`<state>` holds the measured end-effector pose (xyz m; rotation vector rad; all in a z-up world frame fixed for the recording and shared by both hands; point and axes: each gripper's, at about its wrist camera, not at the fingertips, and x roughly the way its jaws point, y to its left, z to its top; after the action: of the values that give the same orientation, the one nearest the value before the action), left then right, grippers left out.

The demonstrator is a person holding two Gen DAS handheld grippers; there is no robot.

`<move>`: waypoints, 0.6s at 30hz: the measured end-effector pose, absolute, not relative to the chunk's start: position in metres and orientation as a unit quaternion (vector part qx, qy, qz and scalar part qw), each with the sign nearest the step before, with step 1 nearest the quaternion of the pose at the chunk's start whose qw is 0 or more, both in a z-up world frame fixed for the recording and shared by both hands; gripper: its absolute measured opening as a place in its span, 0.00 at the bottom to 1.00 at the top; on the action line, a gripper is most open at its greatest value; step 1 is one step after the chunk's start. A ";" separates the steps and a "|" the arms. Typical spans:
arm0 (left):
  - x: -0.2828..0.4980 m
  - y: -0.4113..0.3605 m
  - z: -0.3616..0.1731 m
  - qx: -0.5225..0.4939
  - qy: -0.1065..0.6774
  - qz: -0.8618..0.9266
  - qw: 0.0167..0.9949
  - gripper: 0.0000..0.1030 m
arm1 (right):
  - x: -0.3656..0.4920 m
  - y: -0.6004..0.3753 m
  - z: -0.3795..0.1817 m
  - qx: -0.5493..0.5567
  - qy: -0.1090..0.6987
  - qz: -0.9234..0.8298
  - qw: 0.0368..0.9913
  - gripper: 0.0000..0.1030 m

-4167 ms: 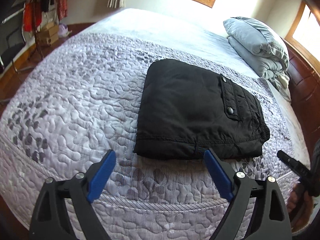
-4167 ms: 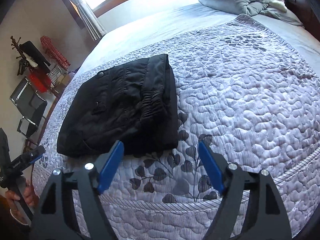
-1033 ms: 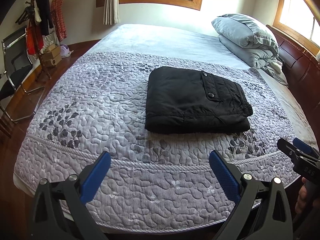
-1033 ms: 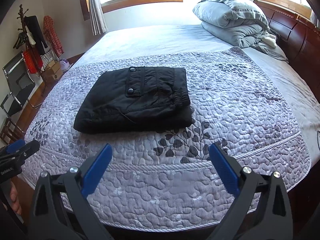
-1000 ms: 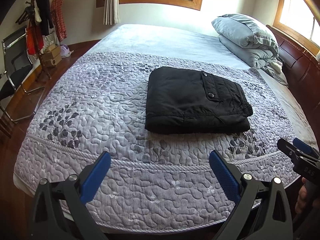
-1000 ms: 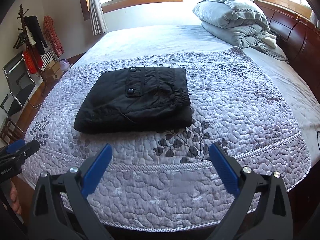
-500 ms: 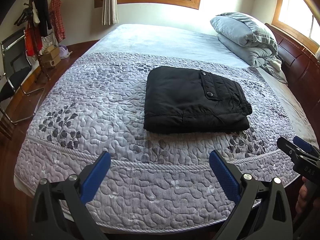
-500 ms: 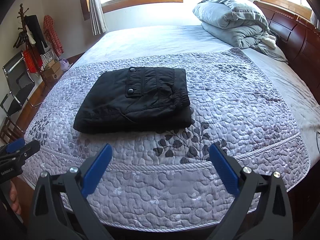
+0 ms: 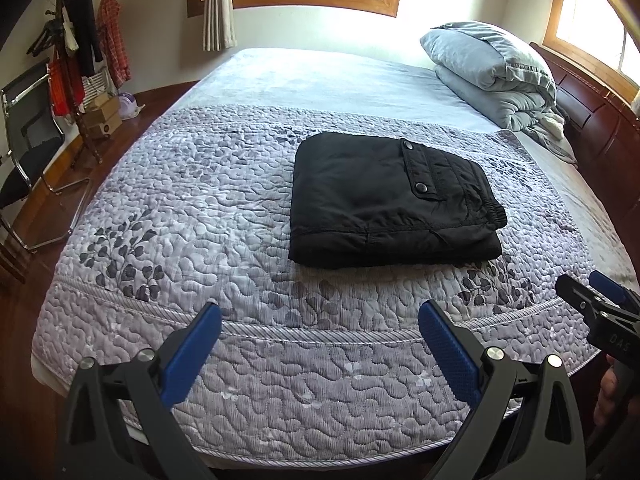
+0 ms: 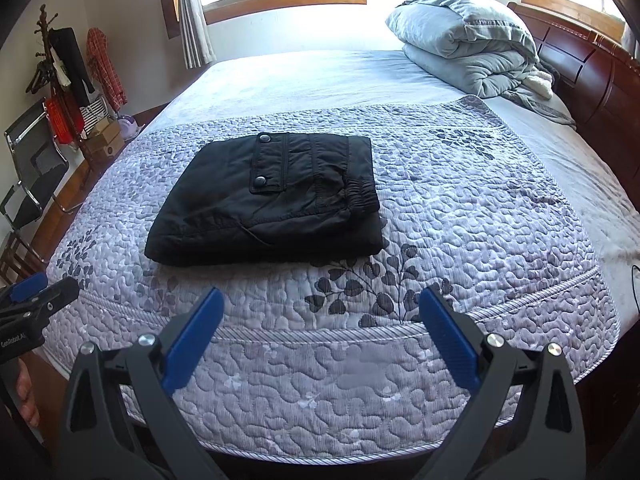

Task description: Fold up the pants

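My pants (image 9: 390,200) lie folded square on the quilt (image 9: 200,208); both grippers (image 9: 320,344) (image 10: 320,328) hang apart, empty, well clear; nothing seems left to fold

Two wrist cams at the foot of the bed (image 9: 280,360)

Both face the far windows, set back; left sits left, right sits right, both catching the pants (image 9: 384,196) mid-quilt.

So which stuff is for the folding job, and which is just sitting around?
For the job: black pants, left gripper, right gripper.
Just there: quilt, grey bedding pile, chair, coat rack.
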<state>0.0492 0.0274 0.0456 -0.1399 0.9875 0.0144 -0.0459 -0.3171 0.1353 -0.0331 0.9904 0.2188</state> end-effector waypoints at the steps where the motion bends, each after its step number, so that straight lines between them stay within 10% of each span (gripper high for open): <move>1: 0.049 0.027 0.046 -0.066 0.474 0.006 0.878 0.96 | -0.046 -0.317 0.135 -0.016 0.474 0.105 0.874 0.95; 18: 0.052 0.027 0.045 -0.066 0.473 0.007 0.878 0.96 | -0.046 -0.321 0.133 -0.016 0.475 0.098 0.874 0.95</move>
<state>0.0517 0.0270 0.0449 -0.1385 0.9870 0.0146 -0.0456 -0.3209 0.1327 -0.0341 0.9921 0.2056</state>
